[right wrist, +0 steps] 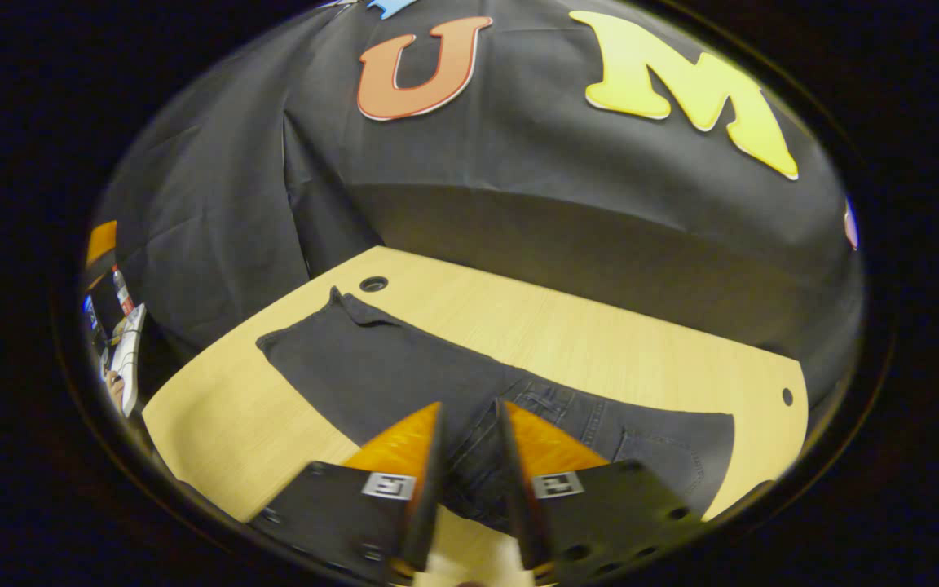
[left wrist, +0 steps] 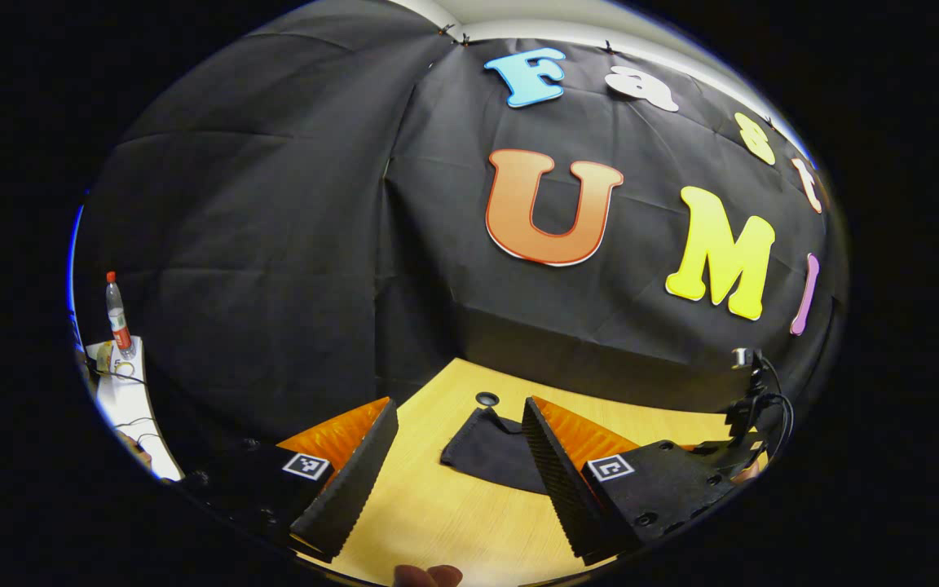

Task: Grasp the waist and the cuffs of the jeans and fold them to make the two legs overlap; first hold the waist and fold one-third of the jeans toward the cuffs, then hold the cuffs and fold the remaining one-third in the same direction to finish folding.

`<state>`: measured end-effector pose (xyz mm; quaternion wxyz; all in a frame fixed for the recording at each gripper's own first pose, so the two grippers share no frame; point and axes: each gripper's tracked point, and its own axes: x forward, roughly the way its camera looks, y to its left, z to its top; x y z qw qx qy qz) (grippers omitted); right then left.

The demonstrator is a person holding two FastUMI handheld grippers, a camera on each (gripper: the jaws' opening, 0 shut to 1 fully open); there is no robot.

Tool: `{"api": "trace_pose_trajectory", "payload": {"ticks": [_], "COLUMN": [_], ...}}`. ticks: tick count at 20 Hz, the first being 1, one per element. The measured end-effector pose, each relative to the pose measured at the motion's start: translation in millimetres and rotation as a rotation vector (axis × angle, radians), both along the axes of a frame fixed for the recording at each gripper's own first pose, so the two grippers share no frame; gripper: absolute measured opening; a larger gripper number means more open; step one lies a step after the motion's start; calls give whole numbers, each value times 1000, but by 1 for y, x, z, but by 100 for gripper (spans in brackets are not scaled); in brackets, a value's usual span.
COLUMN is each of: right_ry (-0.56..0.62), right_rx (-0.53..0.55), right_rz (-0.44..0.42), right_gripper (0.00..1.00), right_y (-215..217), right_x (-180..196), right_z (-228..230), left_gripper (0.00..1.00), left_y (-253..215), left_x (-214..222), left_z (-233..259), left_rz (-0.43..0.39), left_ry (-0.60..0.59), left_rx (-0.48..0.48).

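Your left gripper (left wrist: 460, 424) hangs above the light wooden table (left wrist: 453, 522) with its fingers spread wide apart and nothing between them; past them, in the left gripper view, the cuff end of the dark jeans (left wrist: 490, 452) lies flat near the table's far edge, just beside a round cable hole (left wrist: 487, 399). Your right gripper (right wrist: 469, 420) sits low over the jeans (right wrist: 404, 367), which stretch across the table (right wrist: 600, 334) from the cuffs at the far left corner to the waist and pockets at the near right. Its fingers stand only a narrow gap apart, and bunched denim shows in that gap, but you cannot tell from here whether both pads actually press on the cloth. At the left edge of the left gripper view, a red-capped bottle (left wrist: 117, 314) stands on a white side surface (left wrist: 131, 408).
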<state>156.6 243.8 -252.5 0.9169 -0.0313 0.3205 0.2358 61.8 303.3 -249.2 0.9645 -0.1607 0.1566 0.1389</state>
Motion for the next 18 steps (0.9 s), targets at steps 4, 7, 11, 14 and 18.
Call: {"api": "trace_pose_trajectory", "payload": {"ticks": [4,7,11,14,18], "right_ry": [-31,-31,-8,-33,-22], "right_rx": [36,91,144,99,54], "right_rz": [-28,-61,-106,-121,-181], "right_gripper": [88,95,95,95,95], "right_y": [-30,-55,-89,-121,-164], "right_x": [-7,-19,-42,-52,-63], "right_z": [43,76,108,124,126], "left_gripper": [99,99,99,99,99], "left_y": [-25,-36,-45,-35,-28], "left_x": [21,38,62,72,86], "left_z": [-47,-81,-125,-161,-193], "left_rz": [-47,-5,83,180,243], "left_ry": [57,78,104,105,107], "left_rx": [-225,-453,-772,-941,-1085]}}
